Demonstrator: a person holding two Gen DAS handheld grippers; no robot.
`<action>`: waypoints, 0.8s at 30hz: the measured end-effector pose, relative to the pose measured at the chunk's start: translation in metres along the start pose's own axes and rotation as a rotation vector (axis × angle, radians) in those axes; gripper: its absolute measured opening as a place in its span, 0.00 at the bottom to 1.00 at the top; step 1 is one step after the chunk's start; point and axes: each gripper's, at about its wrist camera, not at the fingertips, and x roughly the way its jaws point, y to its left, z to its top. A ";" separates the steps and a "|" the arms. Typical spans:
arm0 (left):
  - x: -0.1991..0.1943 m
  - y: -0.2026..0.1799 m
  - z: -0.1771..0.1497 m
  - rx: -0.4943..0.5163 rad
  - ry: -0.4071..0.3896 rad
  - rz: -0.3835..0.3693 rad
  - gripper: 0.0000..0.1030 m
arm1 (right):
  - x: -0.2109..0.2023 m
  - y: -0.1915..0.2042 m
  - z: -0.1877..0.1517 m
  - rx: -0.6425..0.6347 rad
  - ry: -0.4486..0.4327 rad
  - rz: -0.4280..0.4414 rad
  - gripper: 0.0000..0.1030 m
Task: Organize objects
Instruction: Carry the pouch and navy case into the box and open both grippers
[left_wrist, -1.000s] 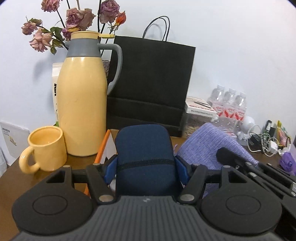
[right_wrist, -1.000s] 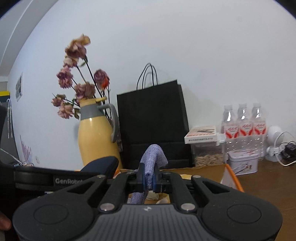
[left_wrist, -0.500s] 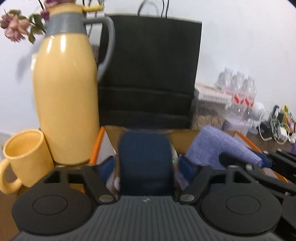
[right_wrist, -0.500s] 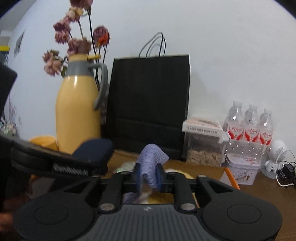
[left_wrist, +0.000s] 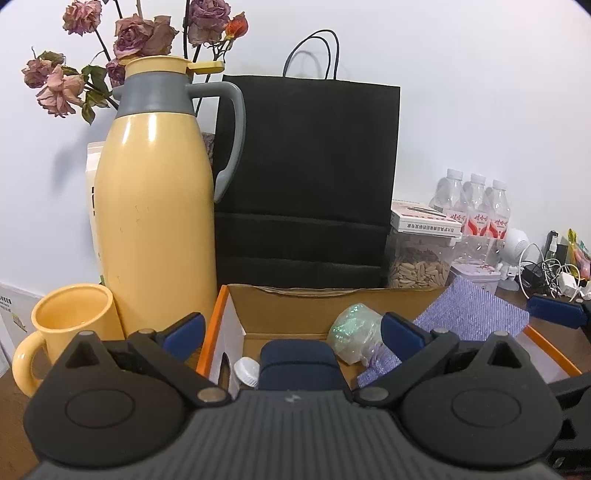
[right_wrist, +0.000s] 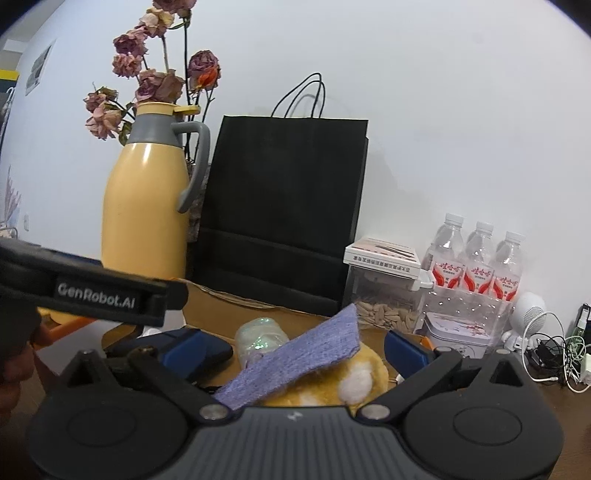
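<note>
My left gripper (left_wrist: 291, 326) hangs over an open cardboard box (left_wrist: 295, 299), its jaws opening wide with nothing pressed between them. A navy case (left_wrist: 295, 363) lies in the box just below it, beside a white cap (left_wrist: 246, 371) and a glittery bottle (left_wrist: 354, 332). My right gripper (right_wrist: 295, 345) is also over the box, its jaws opening too. A purple cloth (right_wrist: 306, 354) lies loose between them, draped over a yellow plush thing (right_wrist: 354, 380) without touching the pads. That cloth (left_wrist: 472, 314) shows at the box's right side in the left wrist view.
A tall yellow thermos (left_wrist: 155, 221) and a yellow mug (left_wrist: 70, 332) stand left of the box. Behind it stands a black paper bag (left_wrist: 306, 177). A seed container (left_wrist: 421, 266), three water bottles (left_wrist: 476, 214) and tangled cables (left_wrist: 554, 273) crowd the back right.
Both grippers went from shut to wide open. The navy case dropped out of the left jaws into the box. The purple cloth left the right jaws and now lies flat.
</note>
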 end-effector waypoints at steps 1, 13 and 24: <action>-0.001 0.000 -0.001 -0.001 -0.006 0.001 1.00 | -0.001 -0.001 0.000 -0.001 -0.001 -0.001 1.00; -0.036 0.004 -0.016 -0.041 -0.042 0.043 1.00 | -0.035 -0.007 -0.006 -0.008 -0.029 -0.043 1.00; -0.080 -0.004 -0.046 -0.034 0.007 0.072 1.00 | -0.092 -0.004 -0.030 -0.005 -0.005 -0.048 1.00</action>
